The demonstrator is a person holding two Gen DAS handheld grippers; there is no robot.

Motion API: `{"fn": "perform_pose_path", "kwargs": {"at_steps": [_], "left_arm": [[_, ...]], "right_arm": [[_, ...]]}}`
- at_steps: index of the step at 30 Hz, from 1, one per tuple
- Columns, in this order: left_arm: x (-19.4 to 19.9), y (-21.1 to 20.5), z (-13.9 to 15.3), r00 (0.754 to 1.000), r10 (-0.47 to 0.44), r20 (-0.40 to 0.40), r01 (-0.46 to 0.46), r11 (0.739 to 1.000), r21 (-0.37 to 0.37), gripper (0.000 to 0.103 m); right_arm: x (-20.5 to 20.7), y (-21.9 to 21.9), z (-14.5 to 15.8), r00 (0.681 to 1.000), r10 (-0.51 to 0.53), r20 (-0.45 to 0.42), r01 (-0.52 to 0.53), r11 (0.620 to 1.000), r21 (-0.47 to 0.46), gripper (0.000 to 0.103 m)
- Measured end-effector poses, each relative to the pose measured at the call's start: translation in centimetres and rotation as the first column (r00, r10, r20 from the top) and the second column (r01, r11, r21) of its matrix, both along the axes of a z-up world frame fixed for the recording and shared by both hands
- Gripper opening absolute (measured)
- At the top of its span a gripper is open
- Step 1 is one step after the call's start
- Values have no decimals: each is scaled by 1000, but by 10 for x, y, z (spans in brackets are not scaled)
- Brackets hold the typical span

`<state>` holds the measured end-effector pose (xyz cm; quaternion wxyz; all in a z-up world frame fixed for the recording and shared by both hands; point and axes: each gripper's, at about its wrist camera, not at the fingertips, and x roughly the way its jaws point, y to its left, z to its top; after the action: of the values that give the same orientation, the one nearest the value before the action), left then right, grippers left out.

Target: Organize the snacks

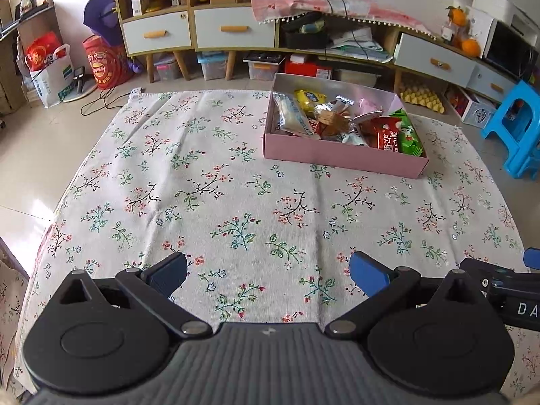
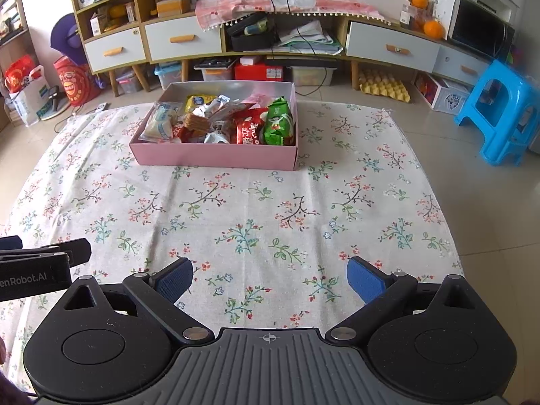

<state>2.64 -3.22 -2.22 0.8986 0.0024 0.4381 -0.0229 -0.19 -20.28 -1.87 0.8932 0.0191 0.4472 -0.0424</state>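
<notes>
A shallow pink box (image 1: 341, 153) (image 2: 216, 157) stands on the floral tablecloth at the far side, holding several snack packets: a green one (image 2: 279, 122), a red one (image 2: 249, 129), a white-blue one (image 2: 161, 125) and a yellow one (image 1: 308, 98). My left gripper (image 1: 268, 275) hovers open over bare cloth near the table's front edge, well short of the box, nothing between its blue pads. My right gripper (image 2: 270, 278) is also open and empty, at a similar distance from the box. Each gripper shows at the other view's edge.
The floral tablecloth (image 1: 202, 189) (image 2: 236, 209) covers a low table. Beyond it are wooden cabinets with white drawers (image 2: 184, 40), storage bins on the floor, a blue plastic stool (image 2: 499, 111) at the right and red bags (image 1: 104, 64) at the left.
</notes>
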Motion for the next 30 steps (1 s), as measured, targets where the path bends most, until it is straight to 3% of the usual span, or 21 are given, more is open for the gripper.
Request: {"fn": "perform_pose_path", "kwargs": {"at_steps": [30], "left_arm": [[0, -2, 0, 1000, -12, -3, 12, 1000, -7, 103]], "right_arm": [[0, 4, -1, 1000, 2, 1, -2, 999, -34, 99]]}}
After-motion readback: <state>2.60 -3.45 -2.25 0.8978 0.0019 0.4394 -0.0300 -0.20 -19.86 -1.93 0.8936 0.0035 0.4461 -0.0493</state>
